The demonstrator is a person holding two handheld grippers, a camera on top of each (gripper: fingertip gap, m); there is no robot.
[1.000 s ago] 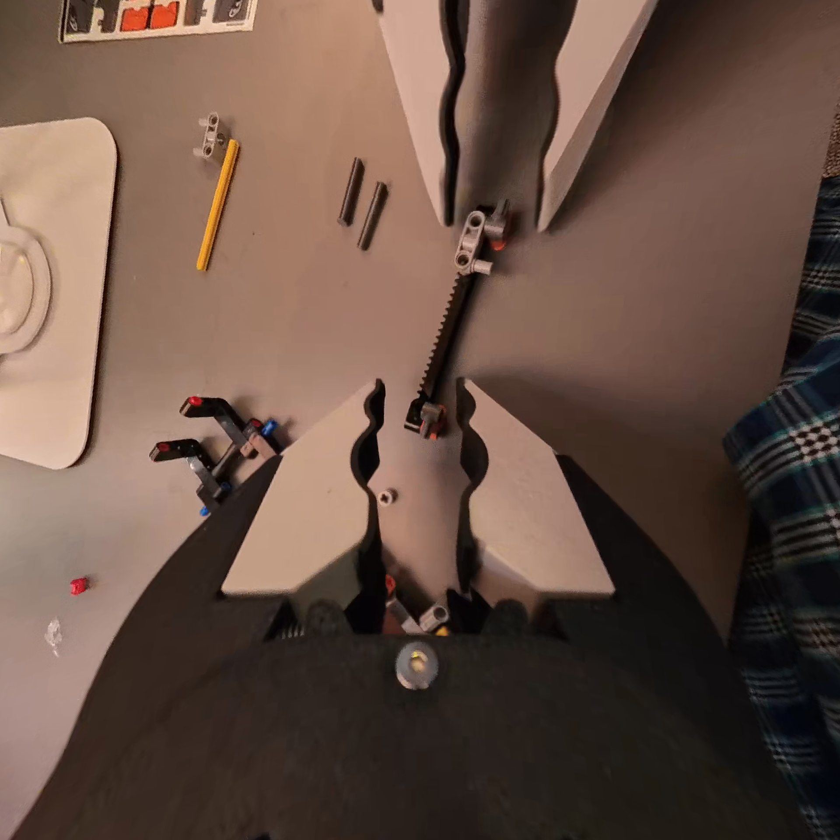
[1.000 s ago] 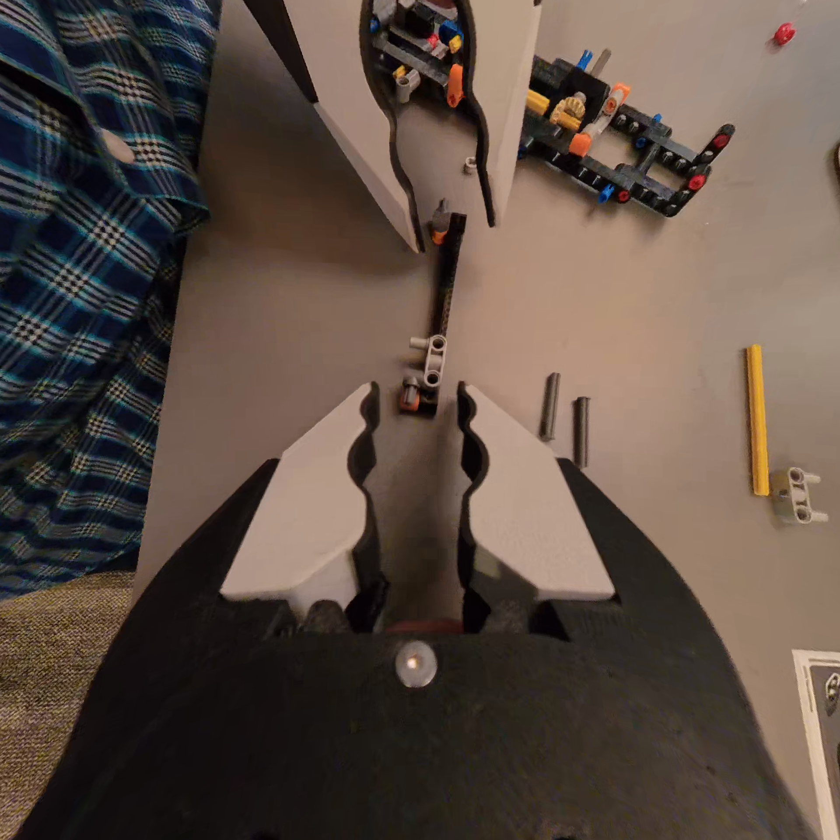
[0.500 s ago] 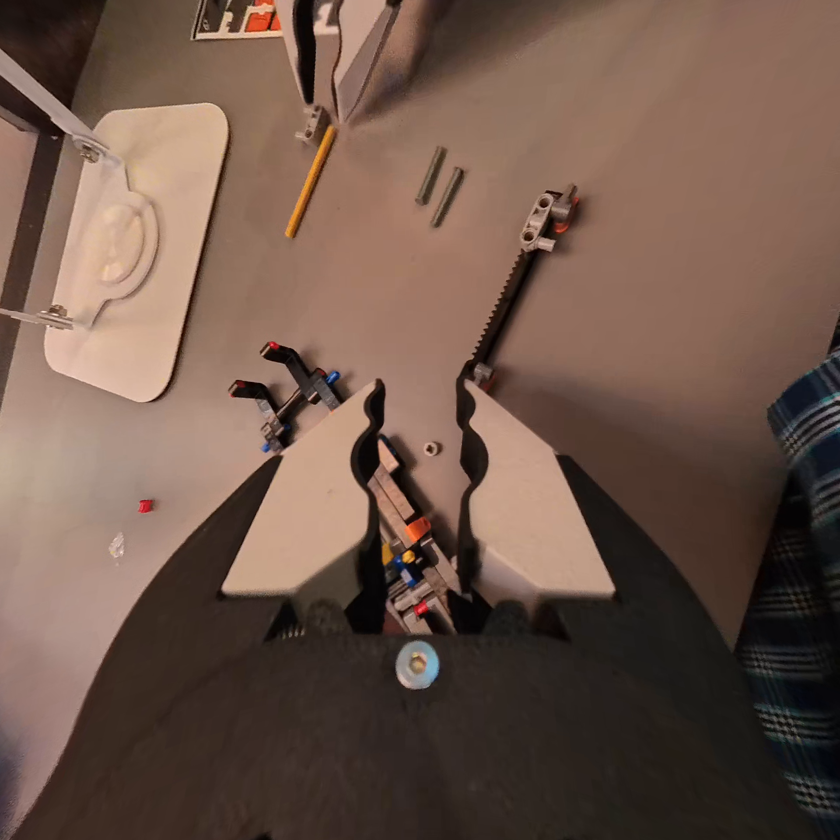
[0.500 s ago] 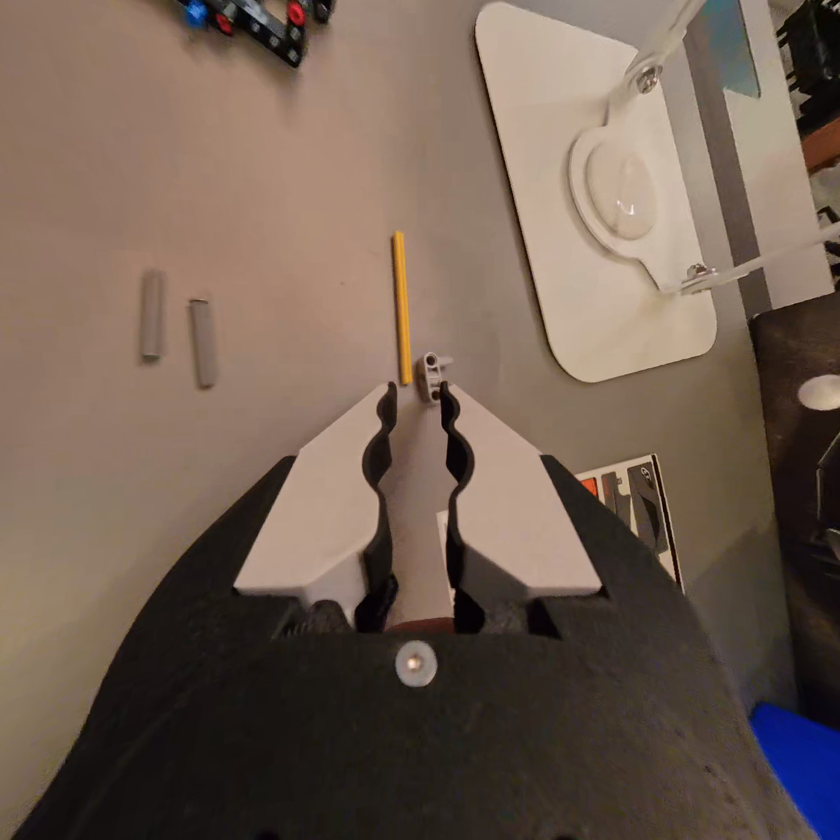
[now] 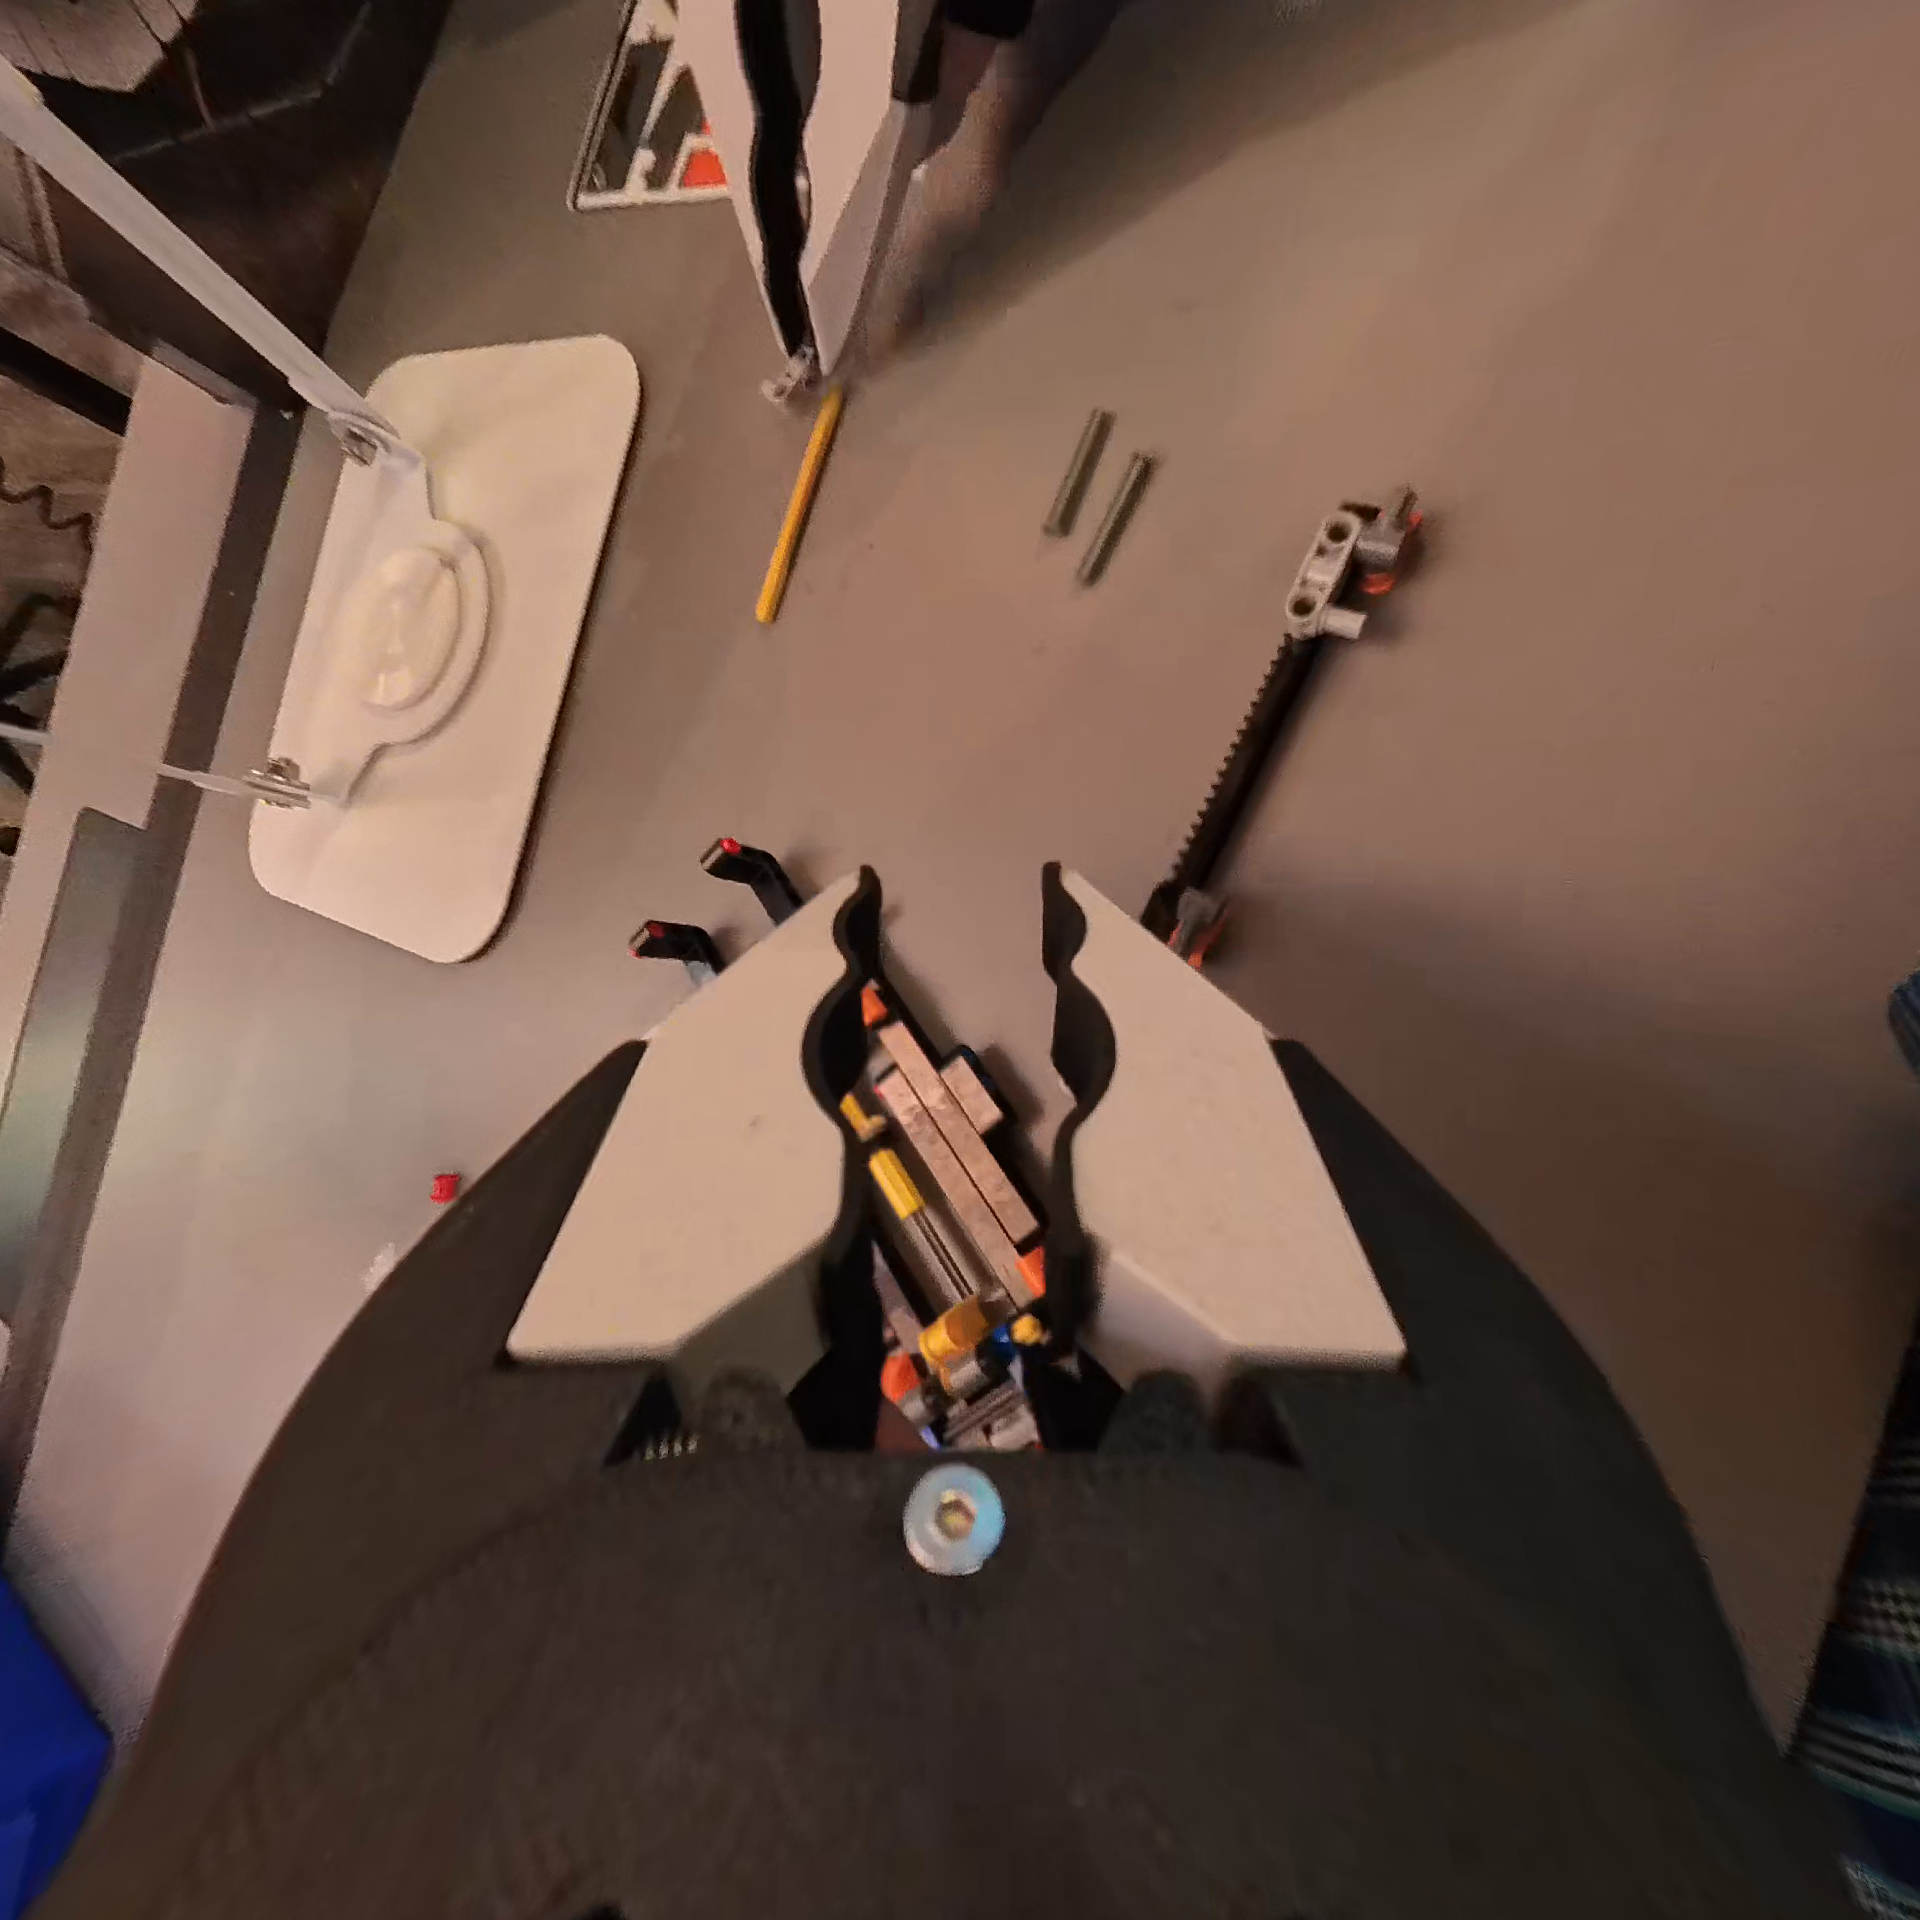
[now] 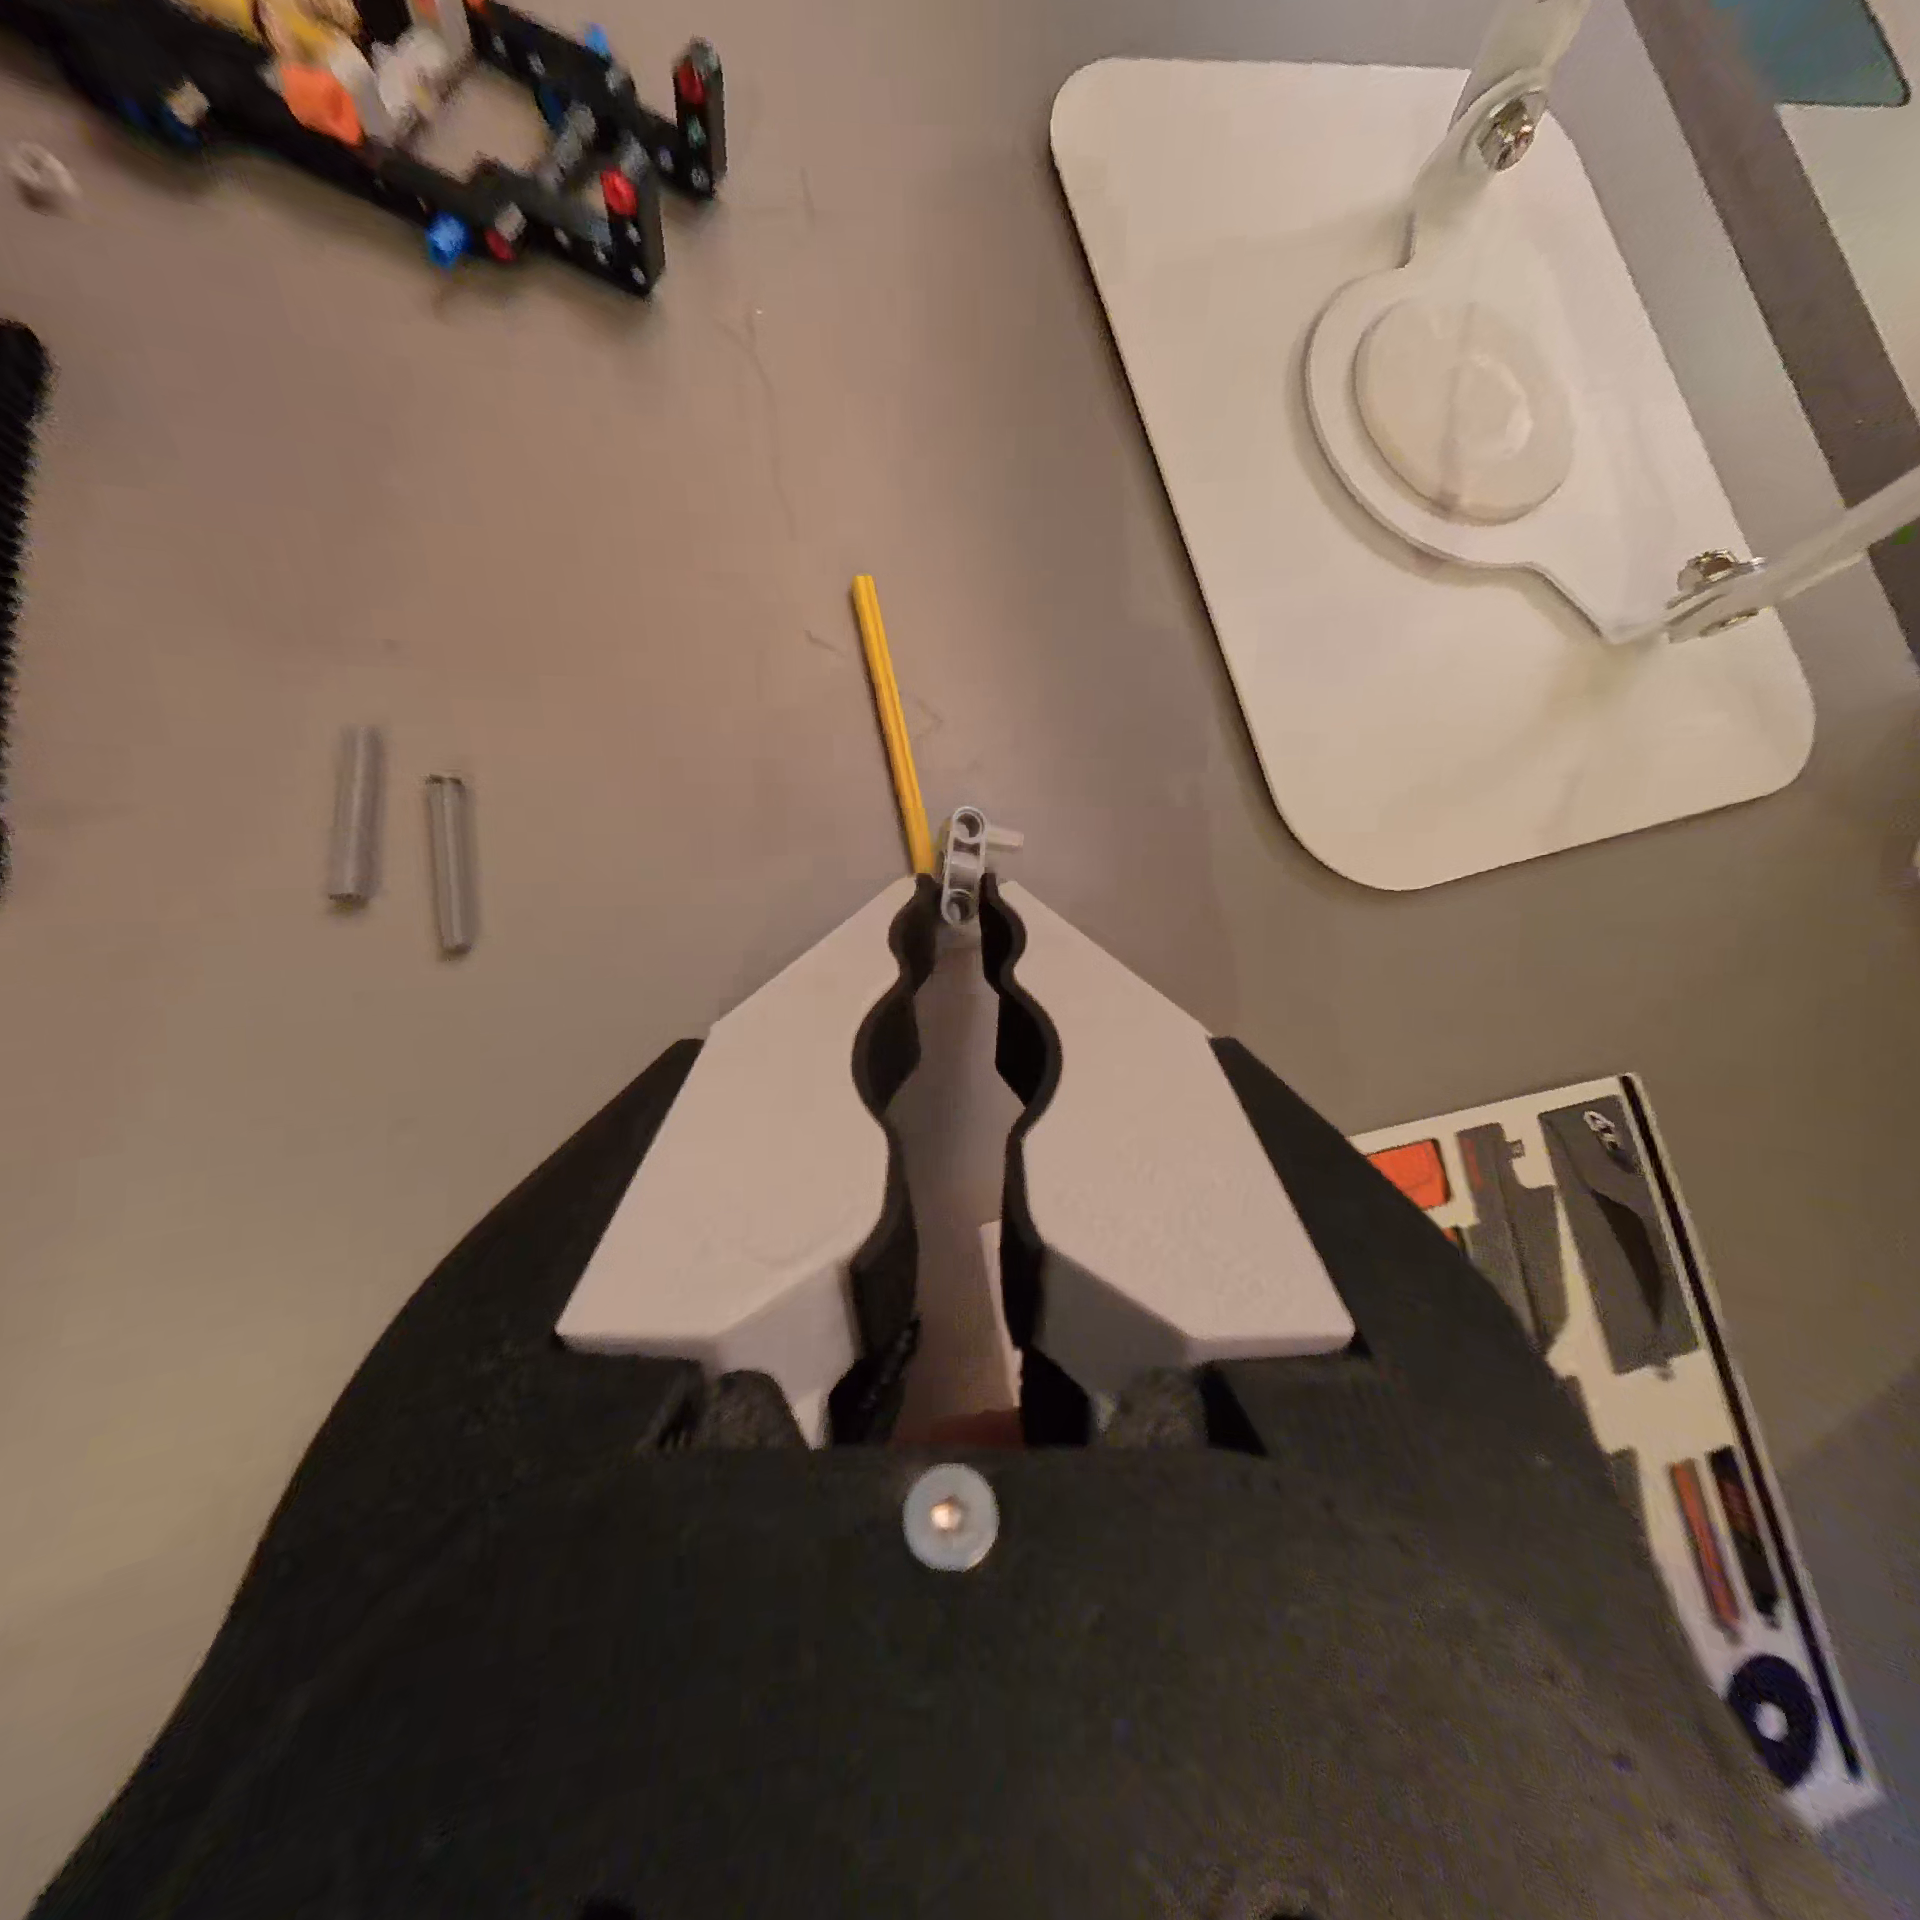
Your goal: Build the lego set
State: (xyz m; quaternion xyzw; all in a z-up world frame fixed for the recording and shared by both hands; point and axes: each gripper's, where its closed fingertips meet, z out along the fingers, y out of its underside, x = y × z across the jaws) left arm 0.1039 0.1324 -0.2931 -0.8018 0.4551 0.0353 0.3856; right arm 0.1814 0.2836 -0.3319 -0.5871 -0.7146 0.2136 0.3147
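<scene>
My right gripper (image 6: 954, 883) is shut on a small grey connector (image 6: 964, 847) that lies on the grey table at the near end of a yellow axle (image 6: 891, 727). This gripper also shows at the top of the left wrist view (image 5: 805, 358), its tips down at the connector (image 5: 784, 382). My left gripper (image 5: 956, 881) is open and hovers over the black lego chassis (image 5: 951, 1127), which shows between its fingers. A black gear rack (image 5: 1247, 748) with a grey connector at its far end lies to the right of it.
Two grey axles (image 6: 353, 816) lie left of the yellow axle. A white stand base (image 6: 1403, 468) sits at the right, and a sticker sheet (image 6: 1621, 1299) lies beside my right gripper. A small red piece (image 5: 445, 1187) lies at the left. A plaid sleeve (image 5: 1870, 1662) is at the right edge. About 20 cm separates my left fingertips from my right.
My right gripper left the gear rack, moved to the grey connector by the yellow axle and closed on it. My left gripper drew back from the rack over the chassis, still open.
</scene>
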